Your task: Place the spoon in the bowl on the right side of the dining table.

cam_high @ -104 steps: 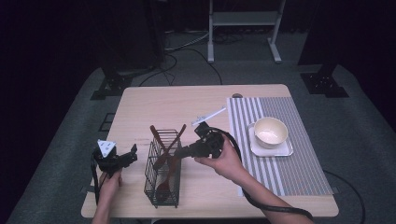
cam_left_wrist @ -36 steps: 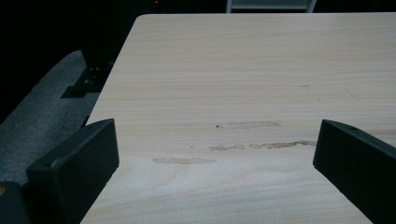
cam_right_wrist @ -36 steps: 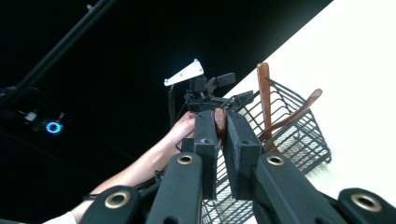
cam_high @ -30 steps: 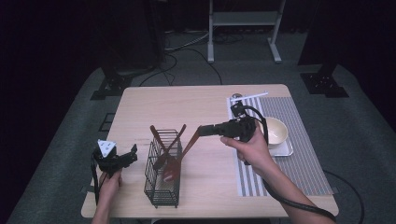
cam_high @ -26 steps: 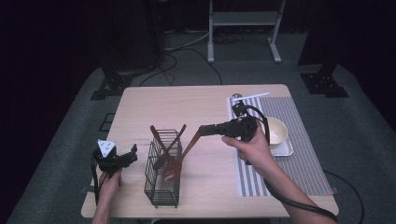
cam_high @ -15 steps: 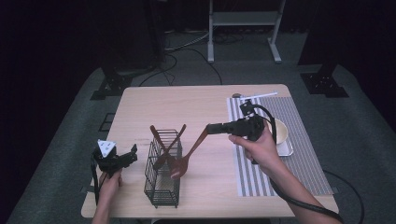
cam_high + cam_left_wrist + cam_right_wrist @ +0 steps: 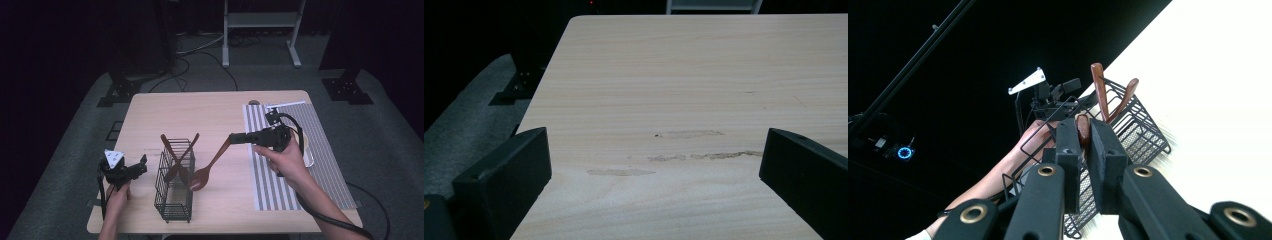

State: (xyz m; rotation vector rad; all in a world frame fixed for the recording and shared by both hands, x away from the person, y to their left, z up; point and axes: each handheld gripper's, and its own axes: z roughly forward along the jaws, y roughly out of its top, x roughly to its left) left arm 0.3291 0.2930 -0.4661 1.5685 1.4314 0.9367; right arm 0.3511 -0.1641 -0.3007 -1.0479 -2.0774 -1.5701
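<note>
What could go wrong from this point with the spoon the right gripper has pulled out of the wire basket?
The right gripper pinches the wooden spoon only at the handle's tip, so the long spoon might swing or slip. Its bowl hangs close beside the wire basket and could catch the rim, tipping the basket and the two utensils in it. The left gripper is open and not bracing the basket.

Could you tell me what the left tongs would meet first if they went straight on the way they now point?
Probably the wire basket: in the high view the left tongs, open and empty, point across the table toward it. Their own view shows bare wood ahead, so depth is uncertain.
</note>
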